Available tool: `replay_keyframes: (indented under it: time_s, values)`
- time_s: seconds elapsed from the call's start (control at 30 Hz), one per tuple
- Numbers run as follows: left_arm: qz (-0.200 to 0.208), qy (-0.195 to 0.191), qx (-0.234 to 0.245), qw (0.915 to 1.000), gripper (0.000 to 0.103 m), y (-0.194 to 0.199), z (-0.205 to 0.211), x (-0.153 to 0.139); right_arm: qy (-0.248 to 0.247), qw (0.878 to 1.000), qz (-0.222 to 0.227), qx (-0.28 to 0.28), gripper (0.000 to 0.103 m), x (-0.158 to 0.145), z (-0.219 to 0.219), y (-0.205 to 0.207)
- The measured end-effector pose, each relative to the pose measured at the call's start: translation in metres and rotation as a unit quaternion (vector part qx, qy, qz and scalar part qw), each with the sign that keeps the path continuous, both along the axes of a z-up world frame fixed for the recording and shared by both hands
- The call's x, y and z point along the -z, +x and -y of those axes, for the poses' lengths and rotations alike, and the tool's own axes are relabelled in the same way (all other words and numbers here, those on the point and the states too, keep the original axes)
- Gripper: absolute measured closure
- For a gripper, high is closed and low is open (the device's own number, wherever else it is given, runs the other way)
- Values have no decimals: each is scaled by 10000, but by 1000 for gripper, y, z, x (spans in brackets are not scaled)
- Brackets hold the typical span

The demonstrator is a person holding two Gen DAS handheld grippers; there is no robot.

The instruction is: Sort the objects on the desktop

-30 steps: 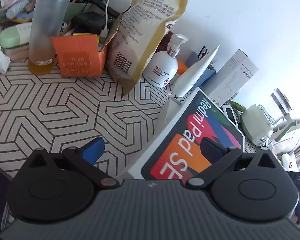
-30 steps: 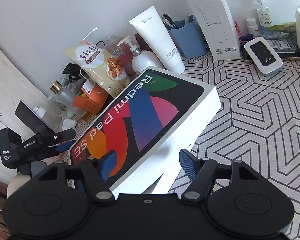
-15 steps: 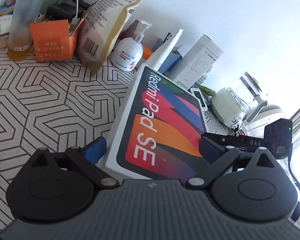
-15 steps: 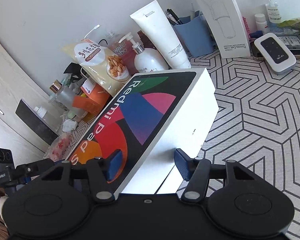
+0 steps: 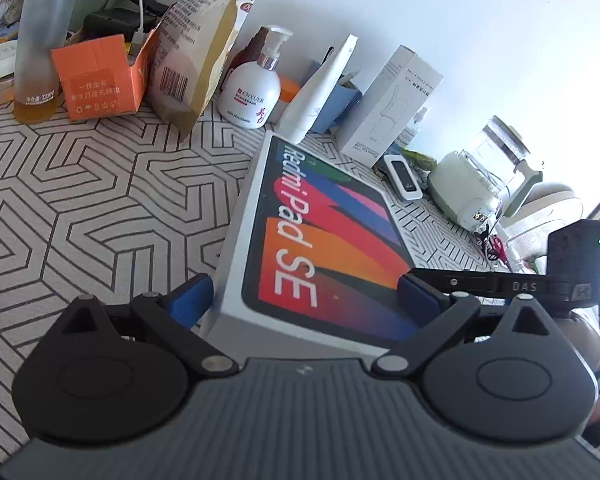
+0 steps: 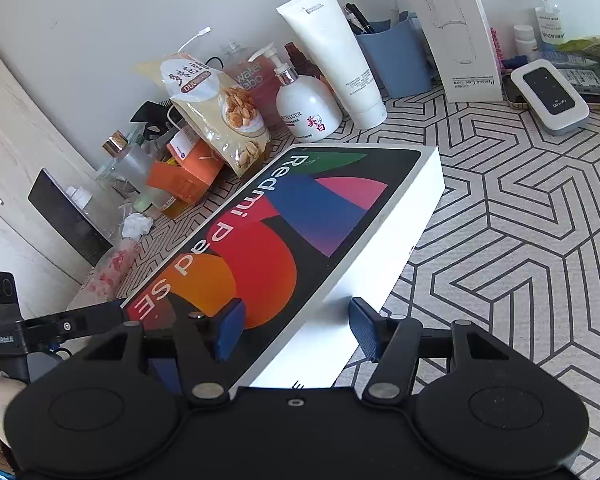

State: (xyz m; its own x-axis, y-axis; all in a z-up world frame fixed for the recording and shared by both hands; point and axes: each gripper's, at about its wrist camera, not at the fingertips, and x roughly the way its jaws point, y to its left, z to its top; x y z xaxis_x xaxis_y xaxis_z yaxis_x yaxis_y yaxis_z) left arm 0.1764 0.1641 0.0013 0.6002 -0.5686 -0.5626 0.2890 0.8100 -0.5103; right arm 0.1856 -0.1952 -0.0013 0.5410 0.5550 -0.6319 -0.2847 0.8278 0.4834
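Note:
A large white tablet box [image 5: 320, 248] with a colourful lid marked "Redmi Pad SE" is held by both grippers over the patterned desk mat. My left gripper [image 5: 306, 300] spans its near end, one blue pad at the white side, one on the lid; contact is unclear. My right gripper [image 6: 296, 330] is shut on the box [image 6: 300, 240], one pad on the lid, one on the white side. The box is tilted. Each gripper shows at the edge of the other's view.
Along the wall stand an orange carton [image 5: 100, 80], a glass bottle [image 5: 44, 40], a snack bag [image 5: 204, 40], a white pump bottle [image 5: 252, 96], a white tube [image 6: 336, 56], a blue pen cup [image 6: 396, 56], a tall white carton [image 6: 452, 32], a small wifi router [image 6: 548, 96] and a kettle [image 5: 476, 184].
The box has swung from steeply tilted to flatter and lower toward the mat. Both grippers moved with it; the right gripper now shows in the left wrist view.

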Motion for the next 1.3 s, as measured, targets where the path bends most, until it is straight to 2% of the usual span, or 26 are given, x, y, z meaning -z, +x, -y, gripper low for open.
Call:
replay_keyframes:
  time_s: [0.07,0.17,0.23,0.37,0.63,0.77,0.9,1.0,1.07,1.13,1.23,1.3]
  values:
    - [-70,134,-44,9999,3,-2,-1,5,-156,9997,202,-56,46,-4,-4,-10]
    - [25,506,-194,9985,3,-7,-3,5,-518,9959,689,-288,47,-18,-18,-34]
    - [99,722,-293,9969,3,-9,-4,3,-914,9890,1021,-557,47,-27,-34,-50]
    - [64,726,-286,9969,3,-8,-4,3,-1424,9753,1402,-935,47,-31,-58,-70]
    - [-43,223,-358,9991,1,-9,-15,15,-1391,9765,1337,-962,47,-33,-59,-72]
    - [113,318,-392,9987,1,-13,-10,14,-1375,9767,1308,-1003,47,-33,-60,-73]
    - [29,439,-360,9984,3,-8,-9,8,-1281,9815,951,-1061,47,-38,-54,-59]
    - [155,477,-803,9955,3,8,-19,-4,-961,9932,421,-500,40,-34,-30,-26]
    - [141,442,-801,9957,3,20,-22,-8,-533,9985,-86,-41,37,-21,-9,-1]
    - [-14,323,-615,9976,3,34,-20,-6,107,9977,-559,359,37,-3,12,19]
    - [-308,270,-305,9987,3,53,-10,6,910,9893,-955,625,37,23,29,40]
    - [-372,216,-240,9988,1,58,-3,16,1152,9855,-1049,675,31,34,32,47]
